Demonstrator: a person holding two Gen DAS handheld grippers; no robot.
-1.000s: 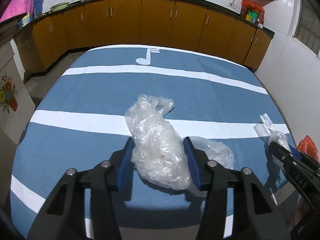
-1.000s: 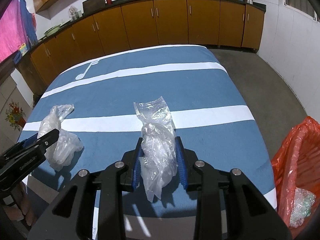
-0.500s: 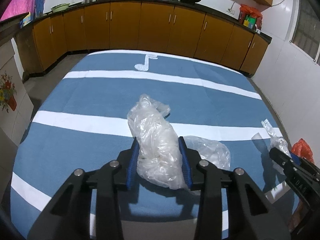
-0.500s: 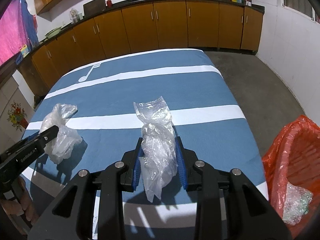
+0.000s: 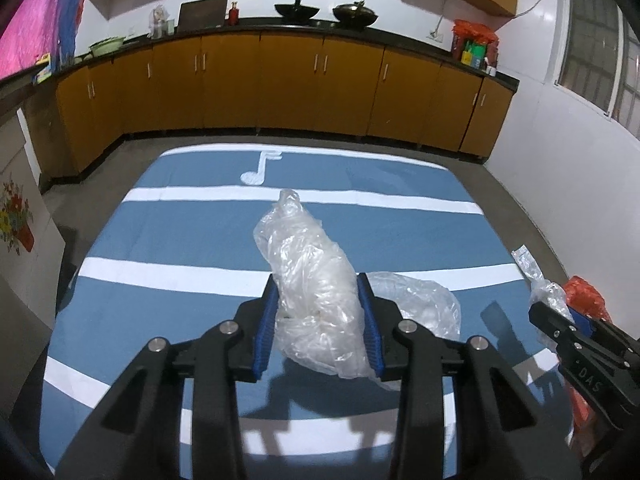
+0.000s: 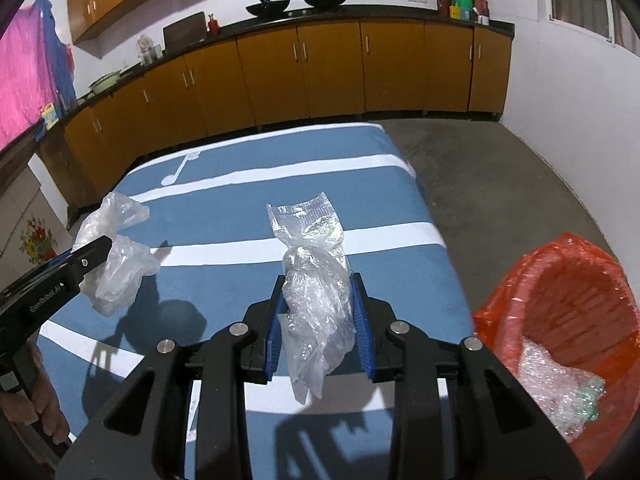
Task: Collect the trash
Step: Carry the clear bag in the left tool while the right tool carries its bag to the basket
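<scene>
Only the right wrist view shows the red plastic-lined bin (image 6: 560, 320) on the floor beside the blue white-striped bed cover (image 6: 248, 216), with crumpled bubble wrap (image 6: 556, 388) lying inside. Only the left wrist view shows a flattened clear bag (image 5: 416, 300) lying on the cover. The left gripper (image 5: 320, 320) clamps a crumpled clear plastic bag (image 5: 312, 272) between its blue pads, lifted clear. The right gripper (image 6: 318, 320) pinches a knotted clear plastic wrapper (image 6: 312, 272) likewise.
</scene>
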